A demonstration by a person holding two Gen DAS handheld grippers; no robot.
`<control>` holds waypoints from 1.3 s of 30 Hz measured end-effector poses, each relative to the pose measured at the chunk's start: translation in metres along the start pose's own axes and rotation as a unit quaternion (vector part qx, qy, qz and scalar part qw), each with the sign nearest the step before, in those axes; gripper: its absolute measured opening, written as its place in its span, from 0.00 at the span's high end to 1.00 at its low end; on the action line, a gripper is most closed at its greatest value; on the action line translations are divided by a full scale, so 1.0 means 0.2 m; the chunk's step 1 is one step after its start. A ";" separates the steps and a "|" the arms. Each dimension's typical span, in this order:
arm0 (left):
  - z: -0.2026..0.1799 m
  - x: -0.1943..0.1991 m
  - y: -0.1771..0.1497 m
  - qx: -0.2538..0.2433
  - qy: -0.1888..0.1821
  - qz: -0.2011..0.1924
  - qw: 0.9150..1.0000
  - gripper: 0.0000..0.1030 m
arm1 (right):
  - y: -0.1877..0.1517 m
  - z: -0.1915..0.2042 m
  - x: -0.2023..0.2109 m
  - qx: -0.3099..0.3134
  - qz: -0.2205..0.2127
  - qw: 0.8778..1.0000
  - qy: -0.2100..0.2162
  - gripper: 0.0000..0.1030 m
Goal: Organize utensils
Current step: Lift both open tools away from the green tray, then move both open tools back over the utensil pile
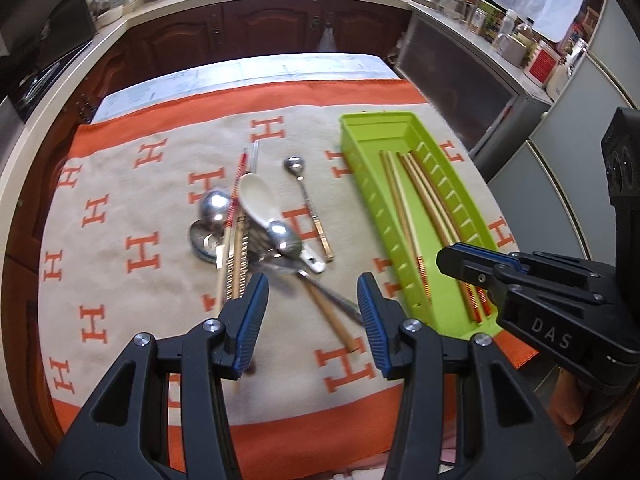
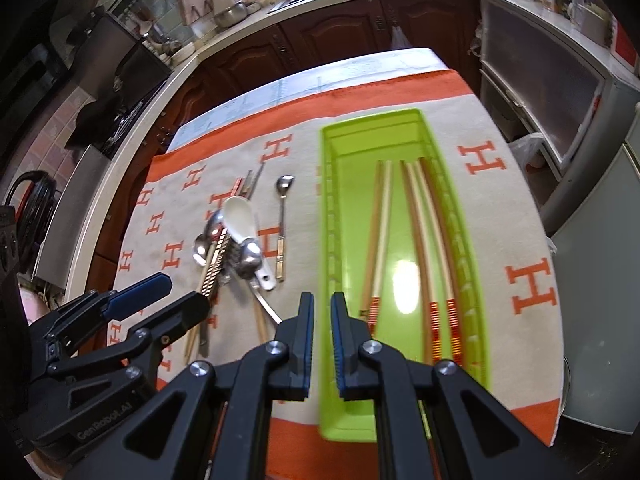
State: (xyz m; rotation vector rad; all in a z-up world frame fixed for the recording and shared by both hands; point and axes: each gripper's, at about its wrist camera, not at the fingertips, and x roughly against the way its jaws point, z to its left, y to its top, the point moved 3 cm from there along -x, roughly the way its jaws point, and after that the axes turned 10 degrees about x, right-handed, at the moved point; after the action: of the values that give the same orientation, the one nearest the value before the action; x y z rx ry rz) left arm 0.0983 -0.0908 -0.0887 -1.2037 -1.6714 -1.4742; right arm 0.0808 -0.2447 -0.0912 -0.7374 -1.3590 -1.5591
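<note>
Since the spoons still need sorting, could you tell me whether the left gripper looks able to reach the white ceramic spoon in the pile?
Probably yes: the left gripper is open and empty, and the white ceramic spoon lies on top of the pile, though a metal spoon overlaps its handle.

Bright even light, glare patch in green tray (image 2: 404, 292), fisheye-bent edges, slight blur

Lime-green tray (image 2: 404, 120); beige cloth (image 1: 132, 280), orange H pattern; white spoon (image 1: 256, 196).
</note>
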 end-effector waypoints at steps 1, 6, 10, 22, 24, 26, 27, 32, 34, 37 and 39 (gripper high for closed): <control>0.02 0.01 0.00 0.003 0.002 -0.001 1.000 0.58 | 0.00 0.03 0.00 0.004 0.001 1.000 0.001 0.92; 0.15 0.03 -0.02 0.018 0.014 -0.007 1.000 0.58 | 0.00 0.16 -0.03 0.023 0.008 1.000 0.009 0.92; 0.24 0.05 -0.03 0.025 0.026 -0.009 0.999 0.58 | 0.00 0.25 -0.08 0.036 0.017 0.999 0.015 0.92; 0.69 -0.09 0.01 0.078 0.014 0.021 0.997 0.58 | -0.01 0.44 -0.31 0.038 0.058 0.996 0.059 0.92; 0.74 -0.16 0.02 0.089 -0.005 0.044 0.995 0.58 | -0.02 0.46 -0.36 0.031 0.070 0.995 0.066 0.92; 0.76 -0.22 0.03 0.094 -0.027 0.065 0.993 0.58 | -0.02 0.46 -0.41 0.025 0.082 0.994 0.073 0.92; 0.76 -0.25 0.03 0.092 -0.036 0.074 0.992 0.58 | -0.03 0.46 -0.44 0.022 0.087 0.993 0.077 0.92; 0.70 -0.38 0.06 0.062 -0.050 0.102 0.992 0.60 | -0.02 0.45 -0.50 0.016 0.097 0.992 0.085 0.92; 0.67 -0.41 0.07 0.048 -0.042 0.108 0.992 0.63 | -0.02 0.45 -0.52 0.014 0.100 0.991 0.087 0.92; 0.61 -0.45 0.09 0.028 -0.038 0.115 0.992 0.68 | -0.01 0.45 -0.55 0.015 0.102 0.991 0.091 0.92; 0.57 -0.47 0.09 0.010 -0.032 0.115 0.993 0.70 | -0.01 0.45 -0.56 0.017 0.103 0.990 0.092 0.92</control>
State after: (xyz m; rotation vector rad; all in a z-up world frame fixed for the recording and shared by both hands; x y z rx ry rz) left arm 0.1684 -0.0033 -0.1872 -1.3940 -1.5264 -1.2873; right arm 0.1133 -0.1301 -0.1711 -0.6732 -1.1333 -1.4009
